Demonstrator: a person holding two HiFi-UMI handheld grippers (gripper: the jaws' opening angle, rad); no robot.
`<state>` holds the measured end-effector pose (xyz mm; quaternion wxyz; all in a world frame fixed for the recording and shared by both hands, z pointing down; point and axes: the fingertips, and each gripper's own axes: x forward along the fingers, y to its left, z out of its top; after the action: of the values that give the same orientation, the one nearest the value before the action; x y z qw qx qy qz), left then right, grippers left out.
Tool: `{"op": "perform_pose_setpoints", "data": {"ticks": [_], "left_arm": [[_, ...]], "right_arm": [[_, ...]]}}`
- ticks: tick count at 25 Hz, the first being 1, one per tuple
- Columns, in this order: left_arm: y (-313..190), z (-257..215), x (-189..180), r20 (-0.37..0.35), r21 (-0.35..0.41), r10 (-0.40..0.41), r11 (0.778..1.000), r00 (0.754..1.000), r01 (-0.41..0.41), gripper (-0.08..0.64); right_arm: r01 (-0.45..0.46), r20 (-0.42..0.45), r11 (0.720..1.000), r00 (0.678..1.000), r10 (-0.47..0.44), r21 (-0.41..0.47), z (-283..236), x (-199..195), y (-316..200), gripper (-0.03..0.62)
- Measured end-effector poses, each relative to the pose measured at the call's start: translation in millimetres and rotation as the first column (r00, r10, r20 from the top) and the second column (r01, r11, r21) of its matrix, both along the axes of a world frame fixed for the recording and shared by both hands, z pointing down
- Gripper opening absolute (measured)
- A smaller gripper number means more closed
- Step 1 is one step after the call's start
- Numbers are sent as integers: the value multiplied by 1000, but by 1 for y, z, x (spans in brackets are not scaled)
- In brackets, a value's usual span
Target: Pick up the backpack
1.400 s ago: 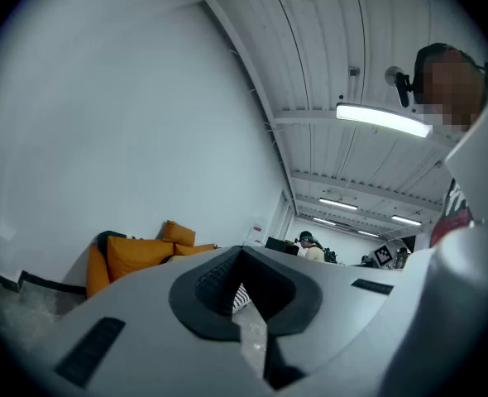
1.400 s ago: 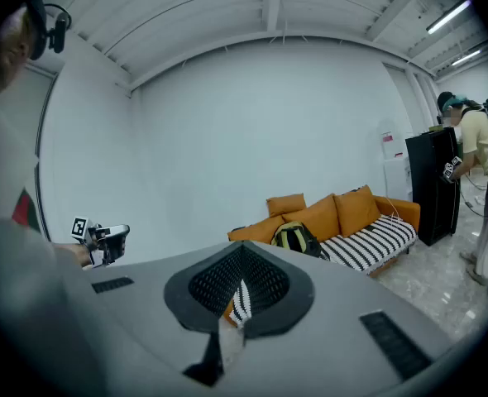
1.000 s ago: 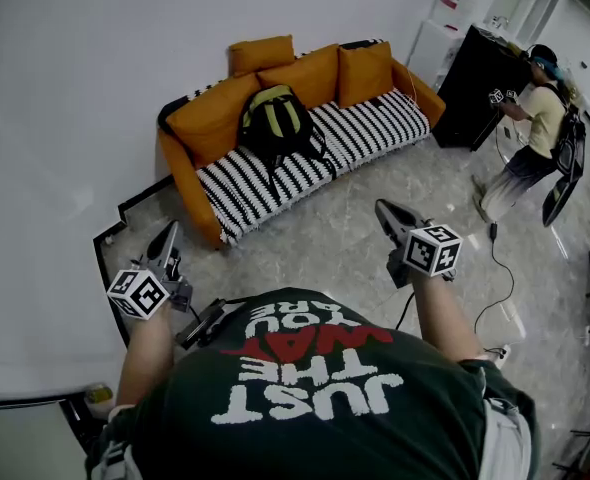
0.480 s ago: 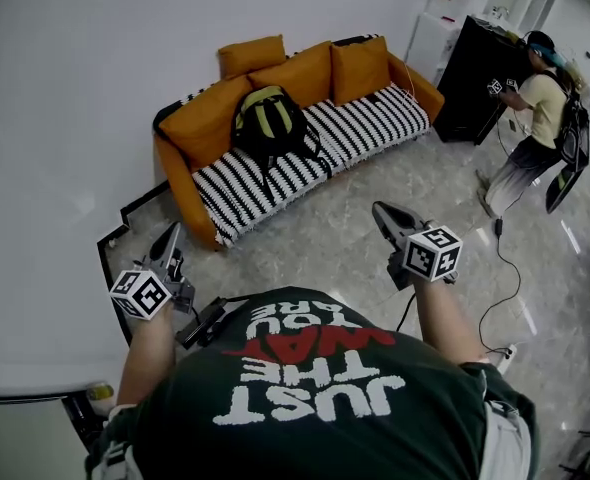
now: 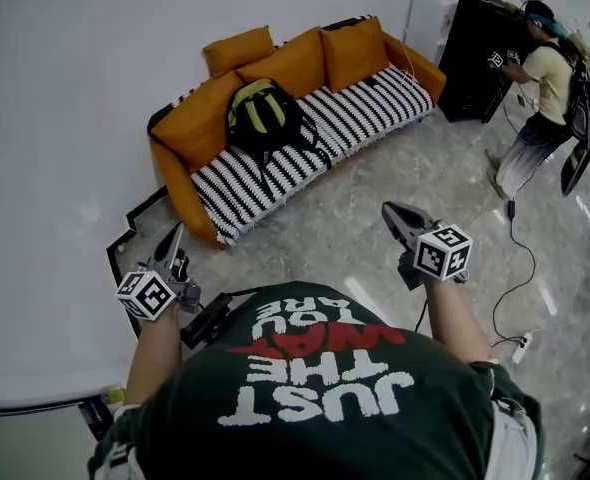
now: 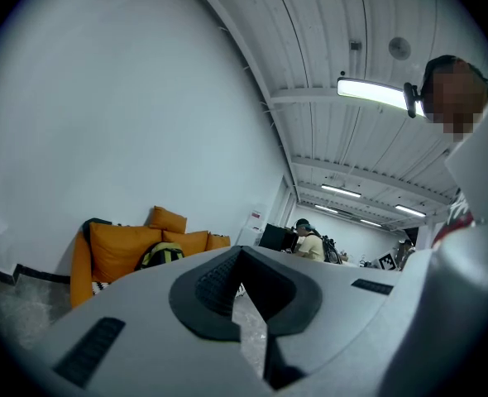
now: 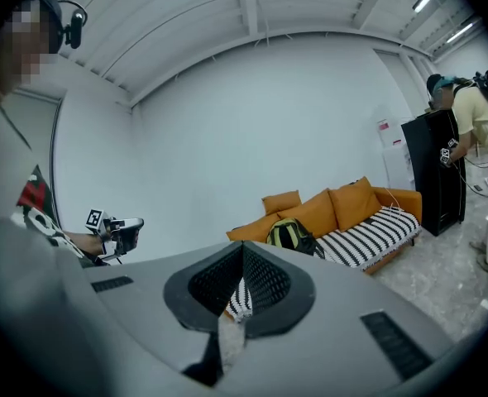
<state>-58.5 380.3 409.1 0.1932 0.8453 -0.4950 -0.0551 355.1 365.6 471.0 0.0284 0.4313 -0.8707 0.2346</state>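
Backpack stands propped against the orange cushions on the sofa, well apart from both claws. Left claw and right claw are closed and empty, apparently carried pointing sofa-ward for the approach.

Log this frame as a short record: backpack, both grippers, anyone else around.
backpack: on the sofa, leaning against the cushions, untouched
left gripper: shut, empty, well short of the sofa
right gripper: shut, empty, pointing toward the sofa
other person: standing at a black cabinet, far right
stage: backpack not yet reached
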Motion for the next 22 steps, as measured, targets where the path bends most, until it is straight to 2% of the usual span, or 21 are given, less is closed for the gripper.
{"op": "perform_pose_setpoints", "data": {"ticks": [4, 8, 12, 15, 19, 22], "left_arm": [[-36, 12, -21, -31, -19, -7, 1000, 999, 6, 0], [-96, 41, -58, -81, -40, 10, 999, 997, -14, 0], [-185, 56, -113, -117, -33, 56, 998, 992, -60, 0], [-251, 49, -155, -119, -28, 92, 995, 989, -96, 0], [-323, 35, -200, -88, -8, 143, 989, 986, -145, 0], [-364, 38, -228, -94, -5, 152, 988, 984, -153, 0]], "right_arm": [[-11, -20, 1000, 1000, 10, -20, 6, -10, -28, 31], [-35, -65, 999, 997, 33, -40, 13, -41, -75, 31], [-83, -107, 996, 991, 78, -37, 7, -89, -147, 31], [-112, -81, 993, 991, 109, -38, -9, -137, -203, 31], [-105, -101, 994, 990, 102, -17, -31, -194, -272, 31], [-89, -130, 996, 988, 86, -18, -33, -225, -313, 31]]}}
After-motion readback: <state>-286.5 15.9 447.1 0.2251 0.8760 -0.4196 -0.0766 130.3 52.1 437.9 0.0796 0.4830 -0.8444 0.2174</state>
